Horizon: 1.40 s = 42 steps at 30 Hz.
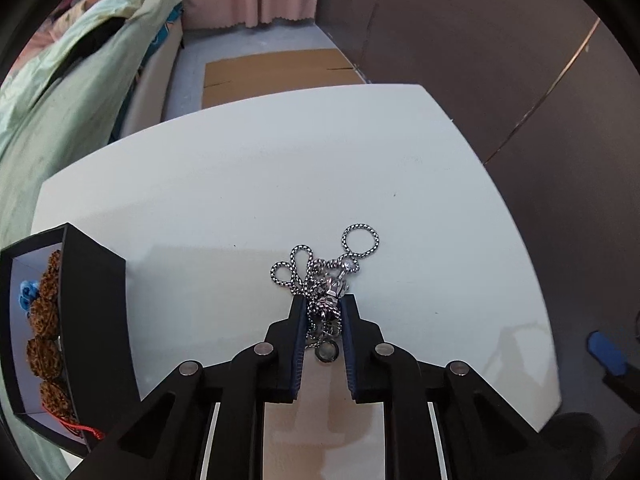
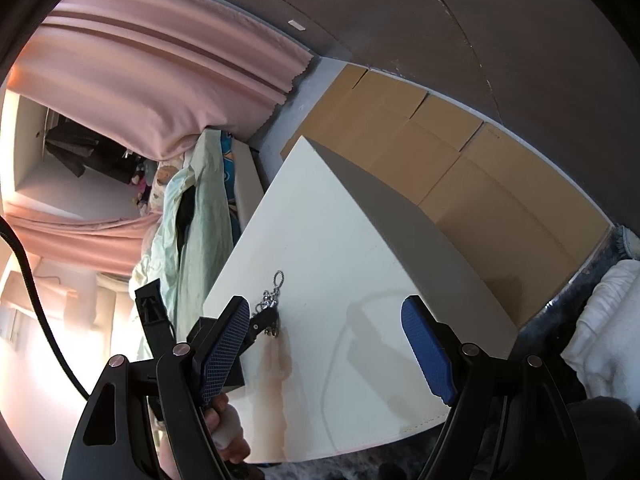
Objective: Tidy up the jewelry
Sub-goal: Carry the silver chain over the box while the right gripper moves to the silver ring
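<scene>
Spanning most of both views, white table (image 1: 248, 184) carries everything of note. Black jewelry box (image 1: 94, 300) stands at its left edge, open, with a brown beaded bracelet (image 1: 46, 332) lying inside along the wall nearest the table's middle. Left gripper (image 1: 324, 306) points steeply down at the tabletop, jaws narrowed onto the bunched silver chain necklace (image 1: 320, 276): pendant and tangled links sit pinched between the blue pads, while several loops spill onto the table beyond the fingertips and one ring lies between the fingers nearer the camera. Right gripper (image 2: 324, 316) hovers over the table's near right part, jaws wide apart, nothing between them, well clear of the necklace.
</scene>
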Motion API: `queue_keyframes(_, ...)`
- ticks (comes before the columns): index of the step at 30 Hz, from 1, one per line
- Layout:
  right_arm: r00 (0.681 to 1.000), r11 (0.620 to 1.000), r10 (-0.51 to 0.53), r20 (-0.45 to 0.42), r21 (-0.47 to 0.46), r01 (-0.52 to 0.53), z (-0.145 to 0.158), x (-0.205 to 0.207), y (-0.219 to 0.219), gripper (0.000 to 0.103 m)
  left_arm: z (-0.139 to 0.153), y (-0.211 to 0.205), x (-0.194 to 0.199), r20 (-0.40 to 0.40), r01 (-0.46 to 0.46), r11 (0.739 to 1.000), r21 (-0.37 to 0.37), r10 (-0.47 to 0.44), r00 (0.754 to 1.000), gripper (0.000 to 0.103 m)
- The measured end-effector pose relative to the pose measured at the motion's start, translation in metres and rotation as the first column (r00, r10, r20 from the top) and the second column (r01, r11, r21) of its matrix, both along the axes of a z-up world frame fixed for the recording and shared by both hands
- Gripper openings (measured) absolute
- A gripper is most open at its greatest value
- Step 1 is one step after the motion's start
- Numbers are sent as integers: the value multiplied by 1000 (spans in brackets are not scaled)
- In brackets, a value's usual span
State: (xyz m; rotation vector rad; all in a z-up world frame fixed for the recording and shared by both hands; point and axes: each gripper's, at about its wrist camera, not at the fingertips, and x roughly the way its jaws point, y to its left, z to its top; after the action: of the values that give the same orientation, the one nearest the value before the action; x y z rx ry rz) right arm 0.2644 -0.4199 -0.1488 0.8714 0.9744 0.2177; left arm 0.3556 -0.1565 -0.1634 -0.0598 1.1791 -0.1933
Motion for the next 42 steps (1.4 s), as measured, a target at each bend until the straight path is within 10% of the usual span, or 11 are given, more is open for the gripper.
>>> queue_keyframes(28, 987, 980, 163, -3, -116, -162, 0, 17, 71, 79, 166, 65, -50, 335, 5, 999, -32, 6, 942, 17)
queue_keyframes(42, 946, 915, 324, 20, -259, -309, 8, 30, 123, 72, 191, 118, -72, 395, -32, 999, -43, 47, 918, 17)
